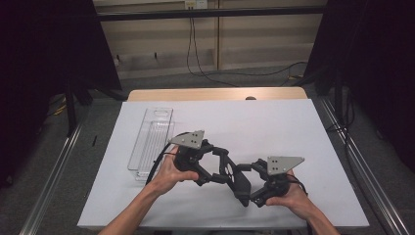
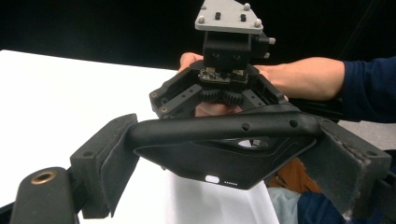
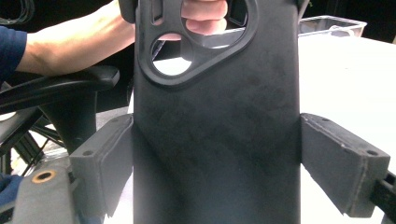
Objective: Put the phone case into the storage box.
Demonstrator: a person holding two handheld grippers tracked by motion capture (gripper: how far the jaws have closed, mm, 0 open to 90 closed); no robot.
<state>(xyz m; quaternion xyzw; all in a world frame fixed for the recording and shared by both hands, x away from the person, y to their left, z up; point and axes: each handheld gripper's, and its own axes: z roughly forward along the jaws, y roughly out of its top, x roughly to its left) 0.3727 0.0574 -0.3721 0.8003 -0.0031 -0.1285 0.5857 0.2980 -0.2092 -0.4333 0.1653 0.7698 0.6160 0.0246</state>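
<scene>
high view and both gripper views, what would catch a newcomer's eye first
A black phone case held above the white table between both grippers: the left gripper clamps its camera-cutout end and the right gripper its plain end. A clear plastic tray lies at the table's left.

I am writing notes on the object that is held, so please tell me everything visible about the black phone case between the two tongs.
The black phone case looks like matte, slightly soft plastic or rubber, with a raised rim and a rounded triangular camera cutout at one end. A small pill-shaped hole shows on one face. It is held above the white table, between both hands. The left tongs clamp it across its width near one end, and the right tongs clamp its two long edges.
</scene>
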